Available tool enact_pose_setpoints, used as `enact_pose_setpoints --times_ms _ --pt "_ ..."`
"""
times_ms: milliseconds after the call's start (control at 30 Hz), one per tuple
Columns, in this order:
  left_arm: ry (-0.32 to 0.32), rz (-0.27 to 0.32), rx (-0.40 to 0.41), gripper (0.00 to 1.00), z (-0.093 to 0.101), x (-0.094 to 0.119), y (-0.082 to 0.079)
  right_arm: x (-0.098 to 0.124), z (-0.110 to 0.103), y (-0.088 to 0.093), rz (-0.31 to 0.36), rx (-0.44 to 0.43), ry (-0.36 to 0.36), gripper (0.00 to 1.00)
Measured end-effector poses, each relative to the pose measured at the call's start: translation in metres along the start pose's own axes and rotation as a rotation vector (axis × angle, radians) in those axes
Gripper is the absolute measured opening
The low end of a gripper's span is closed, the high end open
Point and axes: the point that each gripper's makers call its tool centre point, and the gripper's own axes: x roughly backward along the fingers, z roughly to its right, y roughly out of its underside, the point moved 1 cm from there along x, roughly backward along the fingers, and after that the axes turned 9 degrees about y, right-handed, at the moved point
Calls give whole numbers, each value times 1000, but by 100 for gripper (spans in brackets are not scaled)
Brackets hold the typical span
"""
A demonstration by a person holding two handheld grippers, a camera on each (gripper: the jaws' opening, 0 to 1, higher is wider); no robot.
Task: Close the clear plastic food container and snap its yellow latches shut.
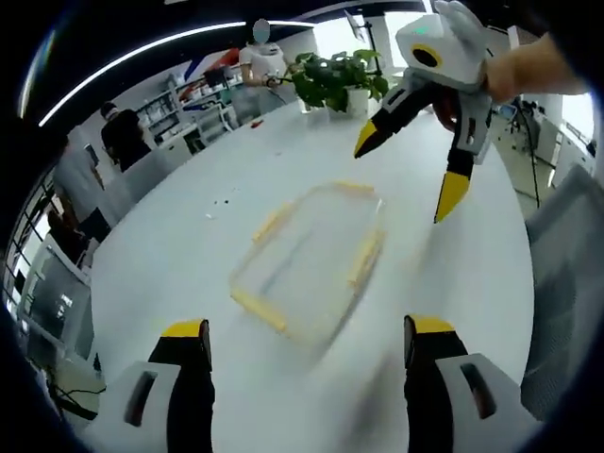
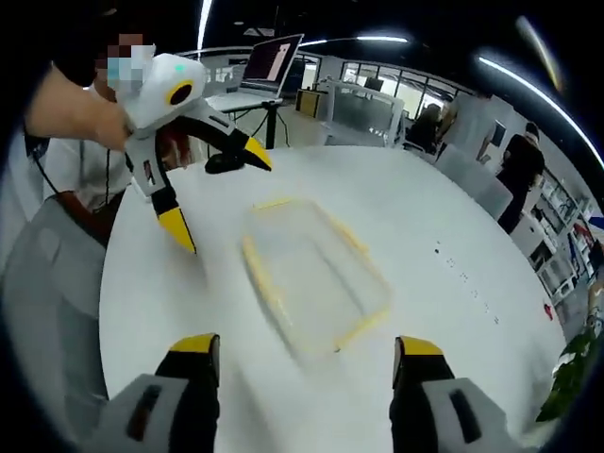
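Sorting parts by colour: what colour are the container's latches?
Yellow latches on the clear container, best seen in the left gripper view.

We see a round white table (image 1: 283,151) in an open office. A potted plant (image 1: 335,80) stands at its far edge. Ceiling light strips (image 1: 142,52) glow overhead, shelves (image 1: 189,109) line one wall, and a laptop (image 2: 274,61) sits on a stand.
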Motion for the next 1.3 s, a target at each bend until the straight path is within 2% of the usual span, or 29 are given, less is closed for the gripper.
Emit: enact_pose_setpoints --times_ms 200,300,533,833,900,1033,1100,1300 --pt "-26 31 19 84 13 13 7 13 -4 2 36 -77 40 75" --pt "-43 48 47 84 16 20 10 19 -11 7 41 -77 51 76" --pt "-73 79 57 85 29 35 16 31 -26 16 59 -103 77 78" --pt "-89 85 105 86 52 49 37 49 -44 22 115 -159 116 79" --pt "-87 103 127 86 56 52 38 52 -47 25 117 -162 123 79" --pt "-112 114 138 87 63 60 42 61 -49 30 144 -182 150 80" --pt "-118 138 152 87 67 63 43 67 -50 34 149 -186 165 80" --pt "-137 141 150 88 78 73 50 79 -50 47 157 -218 211 81"
